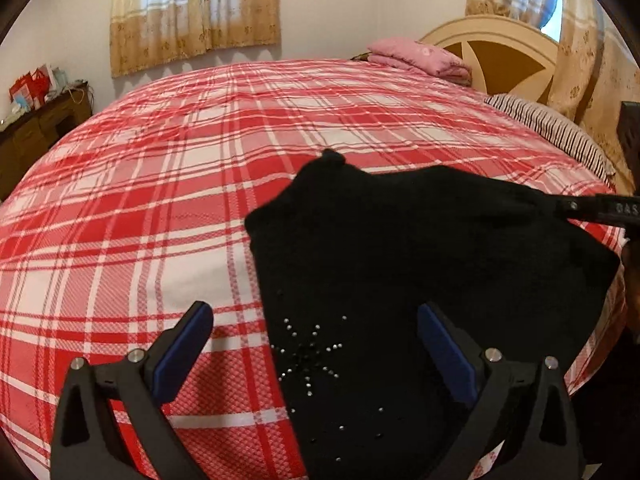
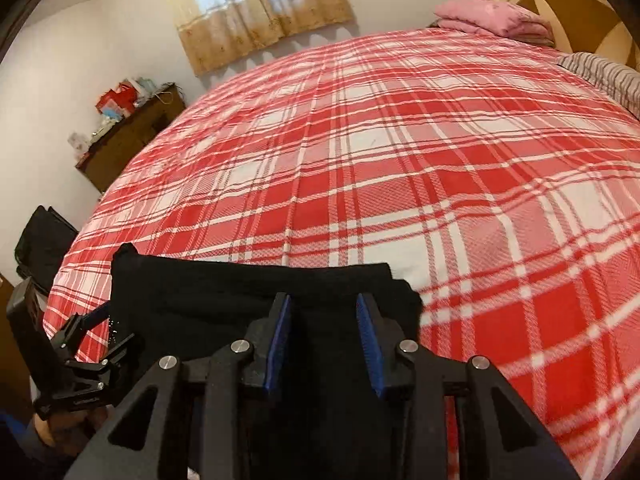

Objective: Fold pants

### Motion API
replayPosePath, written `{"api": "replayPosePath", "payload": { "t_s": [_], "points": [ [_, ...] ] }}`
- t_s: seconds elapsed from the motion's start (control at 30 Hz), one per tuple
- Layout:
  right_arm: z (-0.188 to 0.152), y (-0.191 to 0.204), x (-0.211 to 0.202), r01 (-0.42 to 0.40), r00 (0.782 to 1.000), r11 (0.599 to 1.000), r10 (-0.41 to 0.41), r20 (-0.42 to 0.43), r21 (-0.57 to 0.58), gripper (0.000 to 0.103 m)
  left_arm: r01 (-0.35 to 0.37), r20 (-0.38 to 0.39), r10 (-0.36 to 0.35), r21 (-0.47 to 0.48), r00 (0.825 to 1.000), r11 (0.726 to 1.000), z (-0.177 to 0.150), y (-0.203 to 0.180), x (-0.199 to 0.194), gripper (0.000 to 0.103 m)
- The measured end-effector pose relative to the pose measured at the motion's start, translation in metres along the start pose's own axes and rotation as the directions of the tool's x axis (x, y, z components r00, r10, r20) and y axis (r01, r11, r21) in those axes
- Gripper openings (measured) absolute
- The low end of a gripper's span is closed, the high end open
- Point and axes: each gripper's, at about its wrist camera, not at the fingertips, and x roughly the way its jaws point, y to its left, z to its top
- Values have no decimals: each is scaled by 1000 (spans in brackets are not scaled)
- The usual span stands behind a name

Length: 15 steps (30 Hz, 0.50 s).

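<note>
Plaid bedspread [image 1: 160,184]; black pants [image 1: 420,264] between spread left gripper [image 1: 316,336] jaws.

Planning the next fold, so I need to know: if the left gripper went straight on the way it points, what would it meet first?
Probably the black pants: the left gripper is open, with the cloth lying between and beyond its fingers on the plaid bedspread. Its height above the cloth is unclear.

The left wrist camera is sitting low and close over the bed's [image 1: 160,184] near edge, looking across the bed toward the far wall and its curtain [image 1: 192,12], with the headboard [image 1: 496,52] at upper right. The right wrist camera is also looking from that near edge toward that wall, from a little further right. Both views are sharing the pants [image 1: 420,260] [image 2: 248,292], bed [image 2: 400,160], curtain [image 2: 260,4], dresser [image 1: 36,124] [image 2: 128,140] and pink bedding [image 1: 416,58] [image 2: 492,16].
</note>
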Motion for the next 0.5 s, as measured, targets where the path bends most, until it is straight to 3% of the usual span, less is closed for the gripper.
{"api": "replayPosePath", "payload": {
  "t_s": [0.1,0.17,0.27,0.3,0.5],
  "points": [
    [-5,17,-16,77,996,994,-73,58,-71,37,-3,2,3,-5,1000,1000,0,-2,-1,103],
    [-3,27,-26,30,995,992,-18,99,-124,38,-6,3,6,-1,1000,1000,-1,-4,-3,103],
    [-6,36,-9,83,996,982,-76,45,-171,44,-1,-3,1,-7,1000,1000,0,-3,-4,103],
    [-9,31,7,92,995,981,-96,-19,-171,44,0,-4,0,-7,1000,1000,0,-3,-4,103],
    [-17,17,-9,77,996,986,-70,54,-147,44,10,-16,-11,-12,1000,1000,1,-1,-3,103]
  ]
}}
